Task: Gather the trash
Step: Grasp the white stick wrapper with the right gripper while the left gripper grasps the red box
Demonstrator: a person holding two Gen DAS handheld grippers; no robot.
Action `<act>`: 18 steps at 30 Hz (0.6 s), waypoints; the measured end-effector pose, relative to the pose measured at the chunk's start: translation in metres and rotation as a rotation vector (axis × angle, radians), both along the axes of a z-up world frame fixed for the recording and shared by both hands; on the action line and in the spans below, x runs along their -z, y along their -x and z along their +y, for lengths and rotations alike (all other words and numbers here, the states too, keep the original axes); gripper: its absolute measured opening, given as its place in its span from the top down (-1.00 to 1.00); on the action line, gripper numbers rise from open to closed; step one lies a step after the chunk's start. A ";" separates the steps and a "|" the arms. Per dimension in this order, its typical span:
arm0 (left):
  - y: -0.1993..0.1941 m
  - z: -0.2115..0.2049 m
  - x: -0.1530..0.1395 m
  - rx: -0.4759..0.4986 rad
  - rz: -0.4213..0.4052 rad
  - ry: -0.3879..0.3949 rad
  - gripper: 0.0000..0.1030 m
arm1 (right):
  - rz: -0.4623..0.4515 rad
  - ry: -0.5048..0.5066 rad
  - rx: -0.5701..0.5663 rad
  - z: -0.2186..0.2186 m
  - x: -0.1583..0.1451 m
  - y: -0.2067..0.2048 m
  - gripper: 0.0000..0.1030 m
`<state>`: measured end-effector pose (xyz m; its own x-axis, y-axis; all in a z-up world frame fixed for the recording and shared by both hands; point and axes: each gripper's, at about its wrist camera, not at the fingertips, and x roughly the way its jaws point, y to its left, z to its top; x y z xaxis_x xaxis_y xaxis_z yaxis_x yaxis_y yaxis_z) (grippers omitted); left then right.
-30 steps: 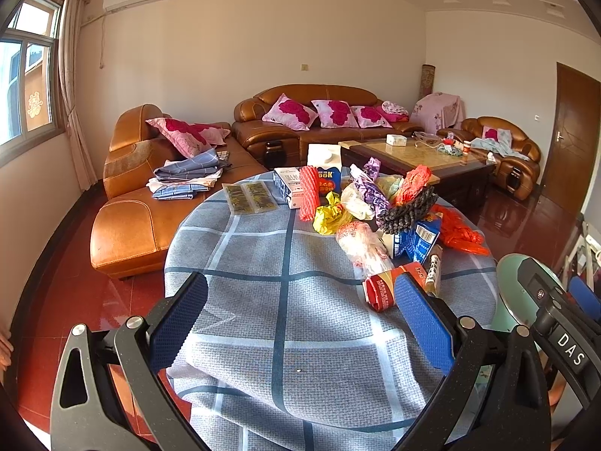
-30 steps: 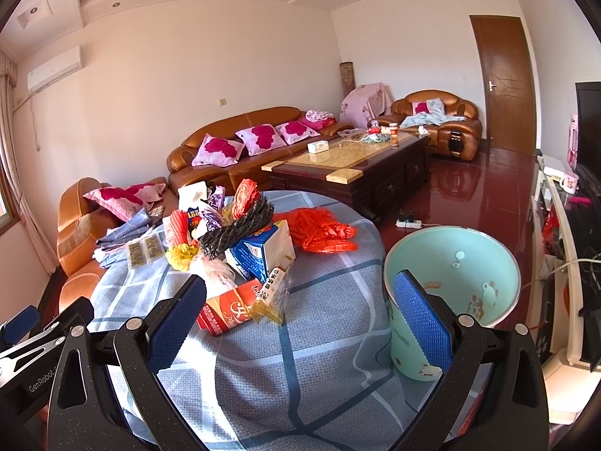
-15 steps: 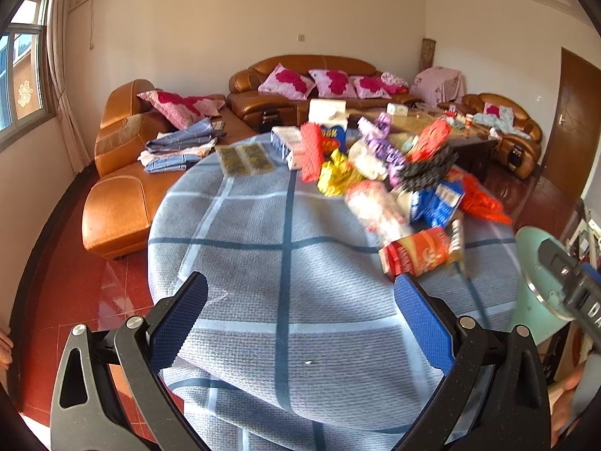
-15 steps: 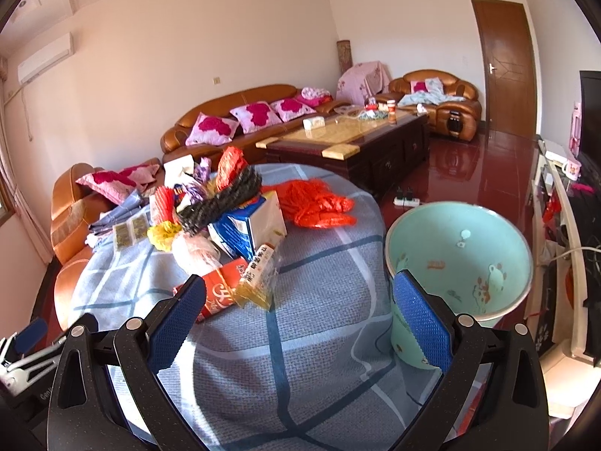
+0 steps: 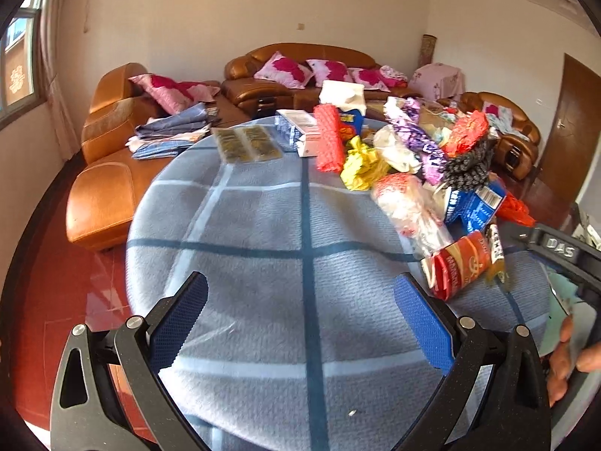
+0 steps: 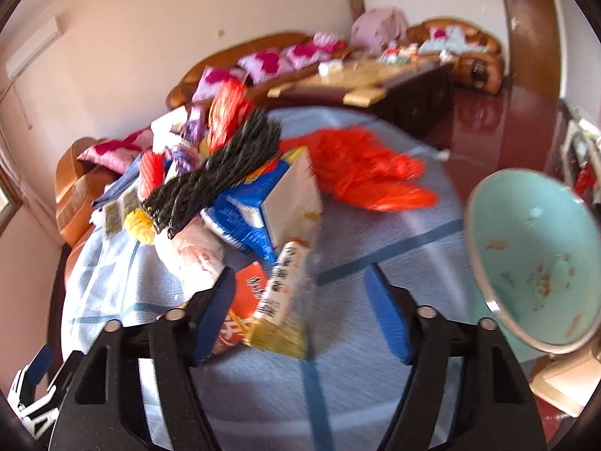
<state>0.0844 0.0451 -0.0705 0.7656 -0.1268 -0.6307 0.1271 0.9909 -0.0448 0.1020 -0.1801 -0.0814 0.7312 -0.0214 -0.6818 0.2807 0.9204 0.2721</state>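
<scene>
We see bare tablecloth [image 5: 263,263] from six to nine o'clock; the trash heap [image 5: 405,173] blocks one to three o'clock.

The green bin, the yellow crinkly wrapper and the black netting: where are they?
green bin [image 6: 533,248]: right wrist view, on its inner wall.
yellow crinkly wrapper [image 5: 362,163]: left wrist view, on the middle of the crumpled wad.
black netting [image 6: 218,180]: right wrist view, on the middle of the mesh bundle.
</scene>
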 end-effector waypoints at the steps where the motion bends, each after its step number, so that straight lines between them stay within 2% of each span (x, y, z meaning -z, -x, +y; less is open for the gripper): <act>1: -0.003 -0.003 0.000 0.020 0.006 0.002 -0.88 | 0.013 -0.009 -0.009 0.001 0.003 -0.004 -0.15; 4: -0.012 -0.011 0.006 0.069 0.039 0.014 -0.88 | 0.076 -0.028 -0.032 0.000 0.016 -0.015 0.16; 5: -0.015 -0.014 0.008 0.083 0.046 0.021 -0.88 | 0.077 -0.049 -0.041 -0.002 0.019 -0.015 0.18; 6: -0.017 -0.017 0.009 0.102 0.049 0.030 -0.88 | 0.068 -0.063 -0.046 -0.005 0.020 -0.014 0.36; 11: -0.026 -0.041 0.006 0.233 0.024 0.108 -0.89 | 0.056 -0.090 -0.077 -0.014 0.014 0.000 0.64; 13: -0.033 -0.054 0.008 0.259 0.029 0.115 -0.88 | 0.037 -0.088 -0.076 -0.020 0.007 0.014 0.74; 16: -0.048 -0.071 0.018 0.273 0.101 0.103 -0.85 | 0.009 -0.075 -0.073 -0.025 -0.001 0.031 0.79; 18: -0.058 -0.076 0.026 0.291 0.184 0.138 -0.75 | 0.009 -0.074 -0.074 -0.028 -0.002 0.039 0.79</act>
<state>0.1420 -0.0312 -0.0965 0.5605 -0.4160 -0.7161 0.3800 0.8975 -0.2240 0.0633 -0.2079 -0.0797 0.7230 0.0831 -0.6859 0.2153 0.9162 0.3380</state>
